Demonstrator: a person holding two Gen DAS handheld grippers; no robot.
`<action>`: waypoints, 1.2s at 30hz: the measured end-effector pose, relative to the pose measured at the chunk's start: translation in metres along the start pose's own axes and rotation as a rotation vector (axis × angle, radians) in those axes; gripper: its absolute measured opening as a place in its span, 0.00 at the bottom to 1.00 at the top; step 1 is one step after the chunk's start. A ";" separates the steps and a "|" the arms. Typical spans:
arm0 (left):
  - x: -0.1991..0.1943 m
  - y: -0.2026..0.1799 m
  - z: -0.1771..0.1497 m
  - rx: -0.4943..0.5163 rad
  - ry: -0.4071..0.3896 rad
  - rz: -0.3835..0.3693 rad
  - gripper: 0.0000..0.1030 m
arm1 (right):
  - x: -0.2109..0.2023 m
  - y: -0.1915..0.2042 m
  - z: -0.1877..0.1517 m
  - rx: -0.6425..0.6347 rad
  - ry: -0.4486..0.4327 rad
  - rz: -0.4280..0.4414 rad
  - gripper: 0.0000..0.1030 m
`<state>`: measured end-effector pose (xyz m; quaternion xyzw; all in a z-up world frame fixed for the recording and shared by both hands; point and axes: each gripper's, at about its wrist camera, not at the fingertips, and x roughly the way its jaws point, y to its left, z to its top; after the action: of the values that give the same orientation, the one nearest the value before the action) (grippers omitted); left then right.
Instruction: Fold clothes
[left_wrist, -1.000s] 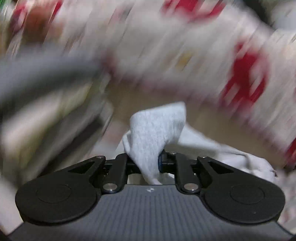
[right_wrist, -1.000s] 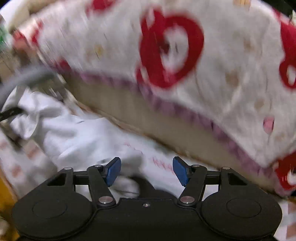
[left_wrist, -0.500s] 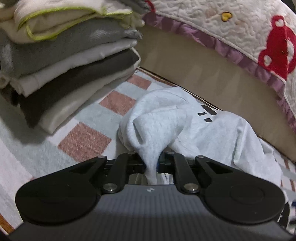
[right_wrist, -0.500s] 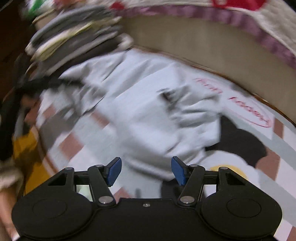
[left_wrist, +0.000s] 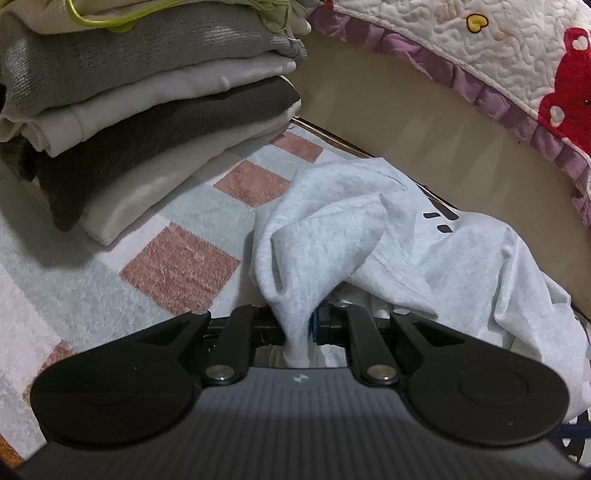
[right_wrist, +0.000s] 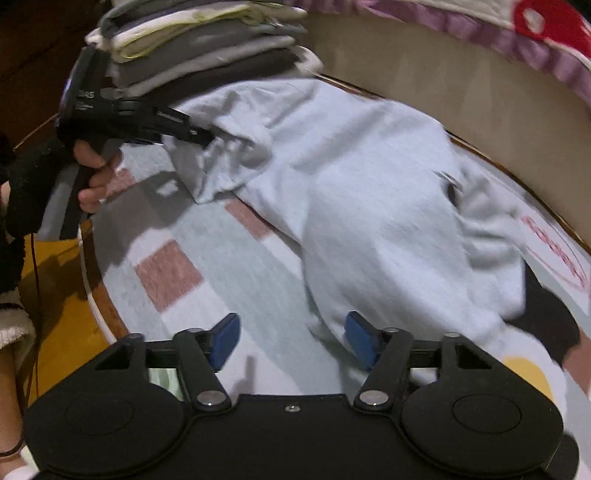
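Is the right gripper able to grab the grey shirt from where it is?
Probably yes. The right gripper has its jaws opening, and the near edge of the grey shirt lies just ahead of its fingertips on the mat, with nothing between. The left gripper already pinches another corner.

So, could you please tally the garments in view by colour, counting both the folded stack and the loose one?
Cream or off-white folded layers: 3
Mid-grey folded layer: 1
Charcoal folded layer: 1
Light grey loose garment, pinched in the left gripper: 1
Total: 6 (the stack's top is cut off in the picture)
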<state>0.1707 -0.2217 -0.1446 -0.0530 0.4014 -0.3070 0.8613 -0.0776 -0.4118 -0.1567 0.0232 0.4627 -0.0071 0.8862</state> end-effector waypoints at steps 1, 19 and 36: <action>0.000 0.001 0.000 -0.004 0.000 -0.003 0.09 | 0.008 0.001 0.004 -0.018 0.010 -0.014 0.78; -0.021 0.012 0.012 -0.031 -0.099 0.026 0.09 | -0.068 -0.093 0.058 0.212 -0.152 -0.425 0.02; -0.001 0.012 0.004 -0.016 -0.023 0.017 0.12 | -0.084 -0.187 0.004 0.686 -0.173 -0.377 0.29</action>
<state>0.1787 -0.2115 -0.1455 -0.0602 0.3942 -0.2957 0.8680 -0.1289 -0.5996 -0.0917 0.2315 0.3535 -0.3255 0.8458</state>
